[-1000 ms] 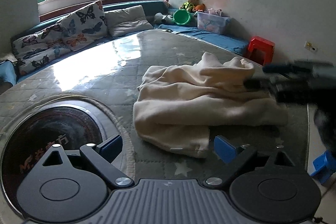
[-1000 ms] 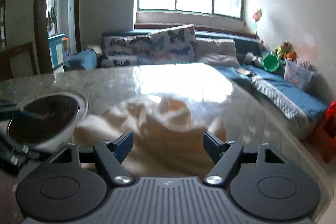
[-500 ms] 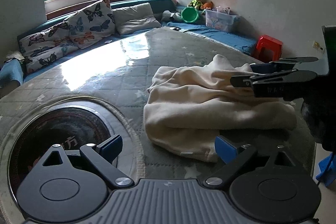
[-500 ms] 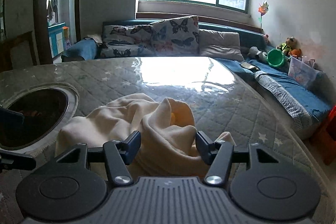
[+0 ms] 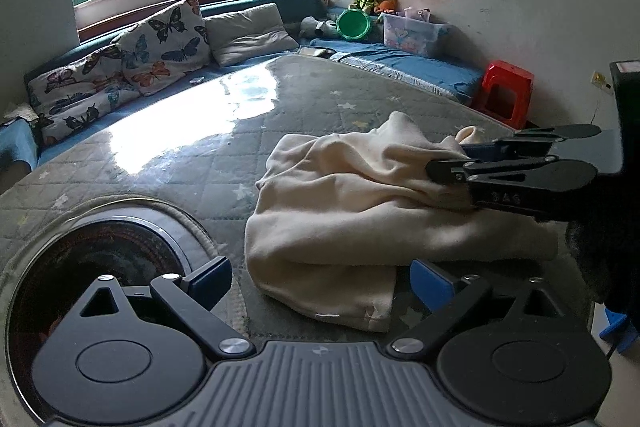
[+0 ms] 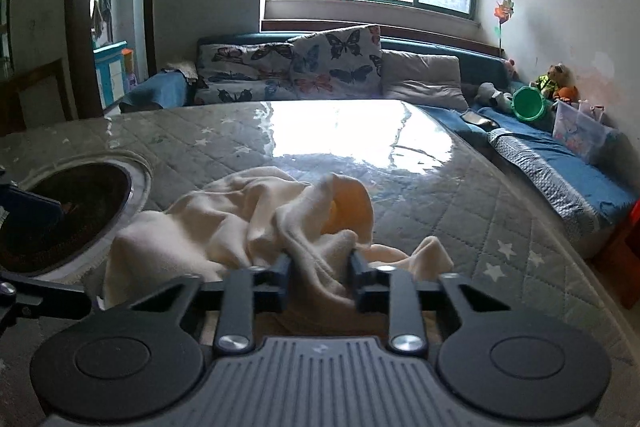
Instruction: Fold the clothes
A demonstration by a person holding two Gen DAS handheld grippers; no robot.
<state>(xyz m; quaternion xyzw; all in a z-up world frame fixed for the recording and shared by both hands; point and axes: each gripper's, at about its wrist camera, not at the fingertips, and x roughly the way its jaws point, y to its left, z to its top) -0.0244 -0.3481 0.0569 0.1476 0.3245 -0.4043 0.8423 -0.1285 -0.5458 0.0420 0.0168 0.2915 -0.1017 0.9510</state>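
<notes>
Our right gripper is closing on a bunched fold of the cream garment, which a second ago lay loose between wide jaws. Only the left view shows our left gripper spread wide (empty) beside the garment's near edge on the quilted table.

The cream garment is soft, matt, fleecy cloth, rumpled into folds, and it lies on a quilted star-print table cover under a glossy clear film that mirrors the window. The right gripper, its jaws closing on a fold of that cloth, is matt black plastic with blue pads and shiny metal pivot screws. The stool is glossy red plastic.
</notes>
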